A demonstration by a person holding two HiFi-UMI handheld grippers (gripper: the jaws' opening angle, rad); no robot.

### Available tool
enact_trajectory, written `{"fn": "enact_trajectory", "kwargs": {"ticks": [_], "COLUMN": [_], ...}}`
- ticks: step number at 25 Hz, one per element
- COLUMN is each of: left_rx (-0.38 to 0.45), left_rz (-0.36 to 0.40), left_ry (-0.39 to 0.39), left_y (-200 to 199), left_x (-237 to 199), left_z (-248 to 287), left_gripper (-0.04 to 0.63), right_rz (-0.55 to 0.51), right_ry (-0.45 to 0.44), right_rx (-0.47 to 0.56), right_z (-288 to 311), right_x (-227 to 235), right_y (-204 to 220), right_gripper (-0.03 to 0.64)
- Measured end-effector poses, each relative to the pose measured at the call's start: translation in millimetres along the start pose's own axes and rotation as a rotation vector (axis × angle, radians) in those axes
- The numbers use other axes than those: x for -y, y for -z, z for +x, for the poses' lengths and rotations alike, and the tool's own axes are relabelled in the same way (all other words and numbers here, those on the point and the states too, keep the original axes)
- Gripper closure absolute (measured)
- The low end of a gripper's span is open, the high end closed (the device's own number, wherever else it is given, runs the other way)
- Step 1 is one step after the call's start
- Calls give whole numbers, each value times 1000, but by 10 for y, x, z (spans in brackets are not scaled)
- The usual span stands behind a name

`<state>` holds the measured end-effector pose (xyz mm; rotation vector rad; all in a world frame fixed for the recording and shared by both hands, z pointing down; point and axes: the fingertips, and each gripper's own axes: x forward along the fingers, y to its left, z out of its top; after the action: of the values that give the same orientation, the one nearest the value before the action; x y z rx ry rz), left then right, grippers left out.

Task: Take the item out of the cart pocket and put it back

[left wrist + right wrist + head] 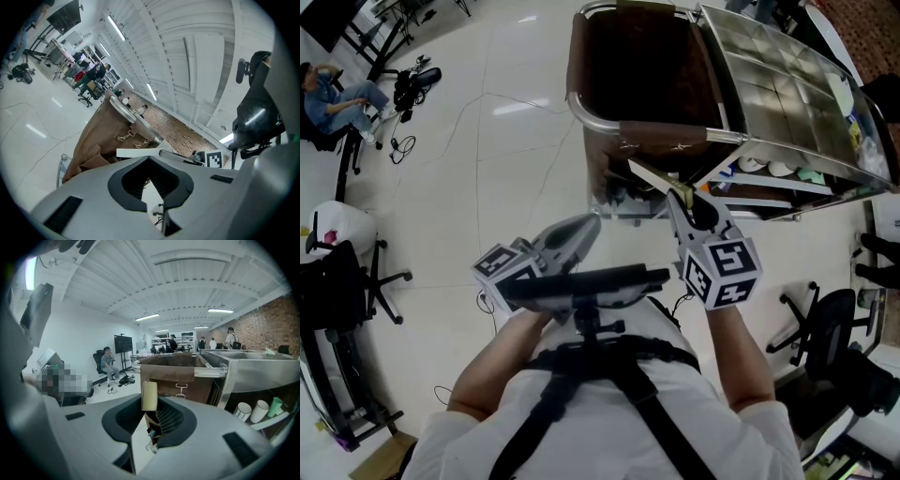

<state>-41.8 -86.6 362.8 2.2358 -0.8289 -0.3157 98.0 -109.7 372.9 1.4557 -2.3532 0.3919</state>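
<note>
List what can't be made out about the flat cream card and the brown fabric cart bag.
Flat cream card: right gripper view shows it end-on in the right gripper; any print is unseen.
Brown fabric cart bag: head view, its inside is too dark.
Bag's lower side: left gripper view, left gripper covers it.

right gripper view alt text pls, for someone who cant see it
The right gripper holds a flat cream item upright between its jaws, facing a steel cart with a brown fabric bag. White cups sit on the cart's lower shelf.
</note>
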Motion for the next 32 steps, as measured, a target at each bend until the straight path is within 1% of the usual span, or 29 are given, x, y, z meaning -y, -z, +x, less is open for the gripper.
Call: {"fn": "enact_trajectory", "kwargs": {"ticks": [32], "left_rx": [-15], "left_rz": [-4], "left_ry": [13], "left_y": [47], "left_x": [-2], "left_z": [64], "left_gripper": [601], "right_rz": [52], "right_ry": [16], "right_rx": [11], "right_z": [-337], "right_x": [-1], "right_y": [79], "right_gripper": [541]}}
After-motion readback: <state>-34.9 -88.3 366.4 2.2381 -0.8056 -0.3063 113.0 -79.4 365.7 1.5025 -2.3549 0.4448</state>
